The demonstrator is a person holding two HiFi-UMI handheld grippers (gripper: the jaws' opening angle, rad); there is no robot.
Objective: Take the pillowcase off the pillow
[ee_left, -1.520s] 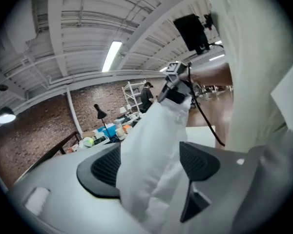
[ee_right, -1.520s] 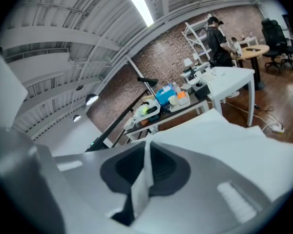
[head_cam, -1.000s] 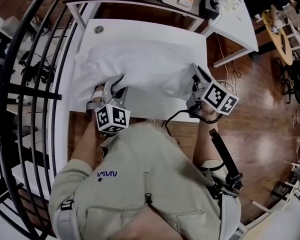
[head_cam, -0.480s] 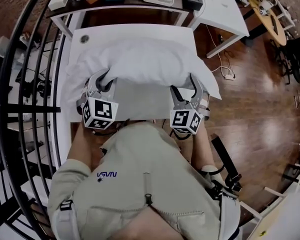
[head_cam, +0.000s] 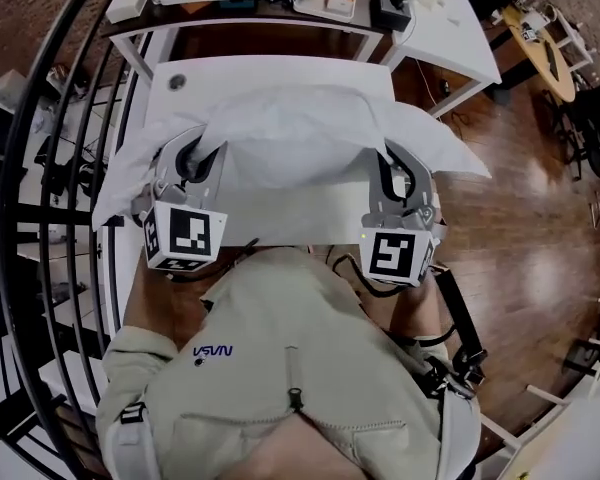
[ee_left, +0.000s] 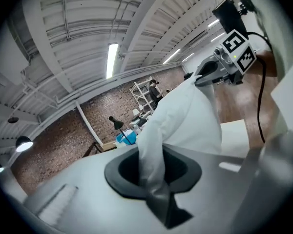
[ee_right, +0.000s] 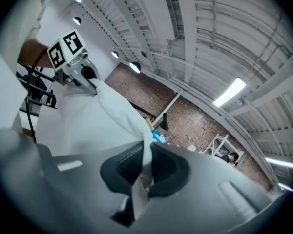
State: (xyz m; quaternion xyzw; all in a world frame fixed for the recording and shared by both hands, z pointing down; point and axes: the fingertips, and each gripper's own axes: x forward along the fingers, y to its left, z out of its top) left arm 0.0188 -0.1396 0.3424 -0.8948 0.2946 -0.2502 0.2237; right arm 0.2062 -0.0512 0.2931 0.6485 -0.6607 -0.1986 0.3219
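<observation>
The white pillowcase (head_cam: 290,138), with the pillow inside, hangs lifted over the white table (head_cam: 270,68), held by its near edge. My left gripper (head_cam: 193,155) is at its near left; its jaws have just been closing and pinch a twisted fold of the fabric (ee_left: 154,179). My right gripper (head_cam: 390,160) is shut on the near right edge, a strip of cloth (ee_right: 141,172) squeezed between its pads. Each gripper view shows the other gripper across the stretched cloth: the right gripper (ee_left: 219,69) and the left gripper (ee_right: 78,69).
A dark desk (head_cam: 280,8) with trays and small items stands beyond the table. A second white table (head_cam: 450,33) is at the back right. A black railing (head_cam: 50,168) runs down the left, and wooden floor (head_cam: 520,218) lies to the right.
Both grippers have risen and pulled the pillowcase's near edge up off the table. The right gripper came in from the right corner, rolled over and took hold of the near edge.
</observation>
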